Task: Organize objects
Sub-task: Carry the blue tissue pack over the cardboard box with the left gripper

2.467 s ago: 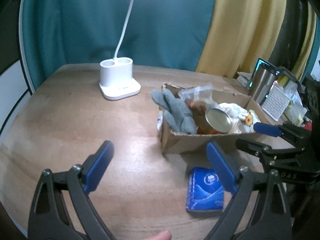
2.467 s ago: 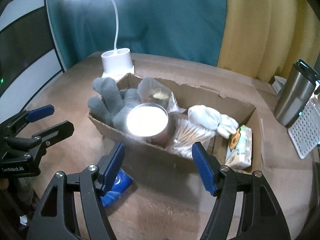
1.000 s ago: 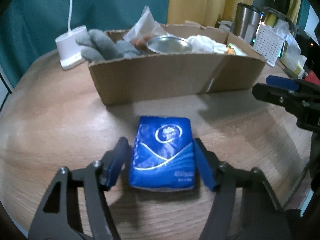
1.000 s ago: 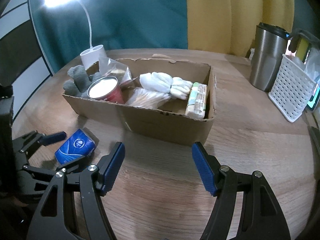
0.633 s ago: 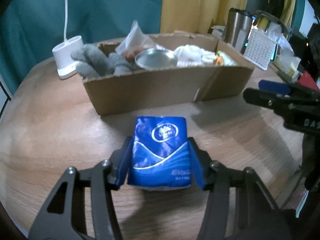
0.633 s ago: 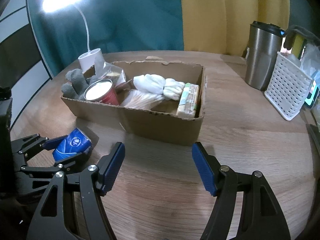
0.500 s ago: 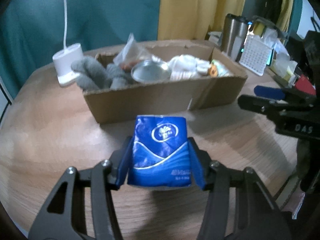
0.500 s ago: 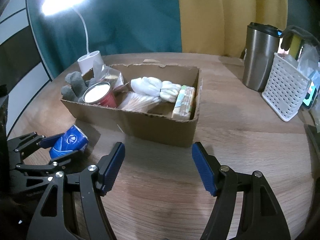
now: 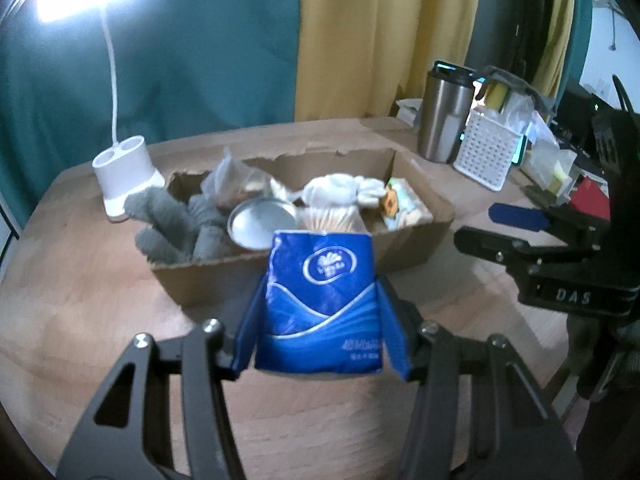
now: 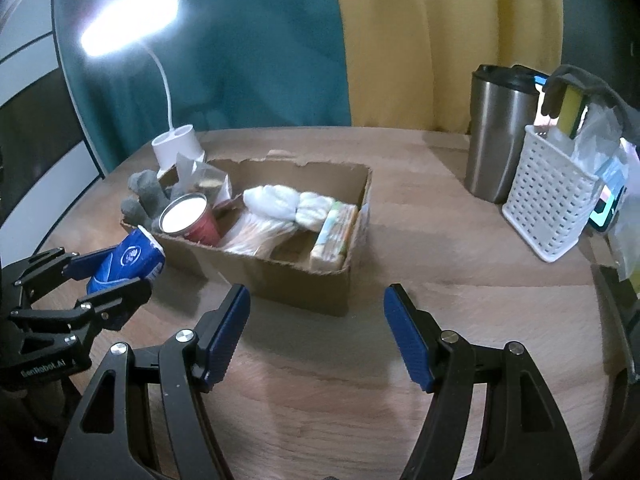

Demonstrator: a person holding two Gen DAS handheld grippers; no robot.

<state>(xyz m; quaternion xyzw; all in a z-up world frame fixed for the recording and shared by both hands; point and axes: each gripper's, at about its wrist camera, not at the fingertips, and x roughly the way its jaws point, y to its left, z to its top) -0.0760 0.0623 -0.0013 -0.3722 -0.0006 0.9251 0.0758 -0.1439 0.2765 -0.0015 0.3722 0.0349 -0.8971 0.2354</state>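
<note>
My left gripper [image 9: 320, 320] is shut on a blue tissue pack [image 9: 320, 300] and holds it above the table, just in front of the cardboard box [image 9: 416, 244]. The right wrist view shows the same pack [image 10: 128, 260] in the left gripper [image 10: 116, 268] at the box's left end. The box [image 10: 304, 276] holds grey gloves [image 9: 172, 220], a tin can [image 9: 262, 226], a white cloth [image 9: 340, 188], cotton swabs and a small packet. My right gripper [image 10: 316, 332] is open and empty, low over the table in front of the box.
A white lamp base [image 9: 124, 172] stands behind the box on the left. A steel tumbler [image 10: 500, 132] and a white perforated basket [image 10: 552, 196] stand at the right. The round wooden table's edge [image 9: 24, 380] curves close on the left.
My left gripper closed on the blue pack and lifted it off the table toward the box. My right gripper stayed open and drew back a little.
</note>
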